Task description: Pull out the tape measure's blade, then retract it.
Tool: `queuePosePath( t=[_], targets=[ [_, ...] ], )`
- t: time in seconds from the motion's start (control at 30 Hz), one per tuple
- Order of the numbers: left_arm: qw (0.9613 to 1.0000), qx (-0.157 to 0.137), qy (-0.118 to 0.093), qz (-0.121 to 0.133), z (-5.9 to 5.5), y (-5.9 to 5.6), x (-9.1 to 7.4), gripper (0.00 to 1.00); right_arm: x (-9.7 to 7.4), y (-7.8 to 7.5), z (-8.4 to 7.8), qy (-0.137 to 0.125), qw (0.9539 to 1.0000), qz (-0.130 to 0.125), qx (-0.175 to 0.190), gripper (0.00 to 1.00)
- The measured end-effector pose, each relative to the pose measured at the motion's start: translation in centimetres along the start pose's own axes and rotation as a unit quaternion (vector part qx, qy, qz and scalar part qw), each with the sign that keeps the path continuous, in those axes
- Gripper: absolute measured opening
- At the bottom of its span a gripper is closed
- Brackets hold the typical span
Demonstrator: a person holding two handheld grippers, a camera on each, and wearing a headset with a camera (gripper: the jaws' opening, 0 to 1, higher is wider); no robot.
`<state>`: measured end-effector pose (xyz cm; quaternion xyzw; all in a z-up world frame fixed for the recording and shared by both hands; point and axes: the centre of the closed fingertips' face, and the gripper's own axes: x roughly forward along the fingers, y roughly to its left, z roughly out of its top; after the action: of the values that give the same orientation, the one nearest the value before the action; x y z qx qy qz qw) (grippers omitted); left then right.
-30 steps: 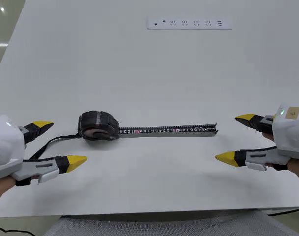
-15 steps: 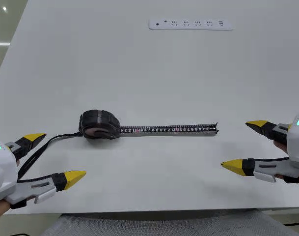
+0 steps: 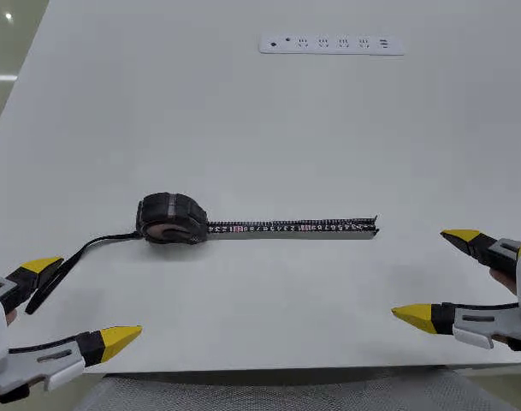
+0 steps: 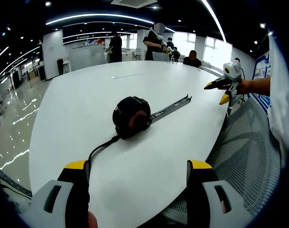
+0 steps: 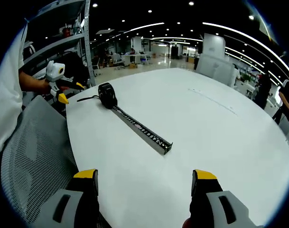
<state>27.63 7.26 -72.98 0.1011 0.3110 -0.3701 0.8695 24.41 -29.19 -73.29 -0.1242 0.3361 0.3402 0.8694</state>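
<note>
Judging by the blade (image 3: 293,228) lying drawn out on the white table (image 3: 243,128), pull-out is taken as done and retraction is left — the tape measure (image 3: 172,219) likely has to be steadied at its case and the lock released. The left gripper (image 3: 80,300) and right gripper (image 3: 435,274) are held clear of it, one off each end, jaws wide and empty. Its black rounded case is set mid-table — a dark strap (image 3: 48,285) trails toward the left gripper, the marked blade toward the right.

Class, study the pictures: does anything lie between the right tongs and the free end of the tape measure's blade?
Nothing visible does. Bare table lies between the open right tongs and the blade tip.
</note>
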Motion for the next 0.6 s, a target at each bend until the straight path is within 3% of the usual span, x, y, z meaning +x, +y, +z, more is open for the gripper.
queuePosePath(
  t=[0.27, 0.6],
  targets=[
    [0.9998, -0.017, -0.011, -0.001, -0.02, -0.51, 0.27, 0.82, 0.22, 0.48, -0.46, -0.013, 0.9997, -0.007, 0.018, 0.80],
    [0.9997, -0.016, -0.016, -0.005, 0.33, -0.81, 0.69, 0.82, 0.44, 0.60, -0.31, -0.017, 0.9996, -0.013, 0.019, 0.80]
  ],
)
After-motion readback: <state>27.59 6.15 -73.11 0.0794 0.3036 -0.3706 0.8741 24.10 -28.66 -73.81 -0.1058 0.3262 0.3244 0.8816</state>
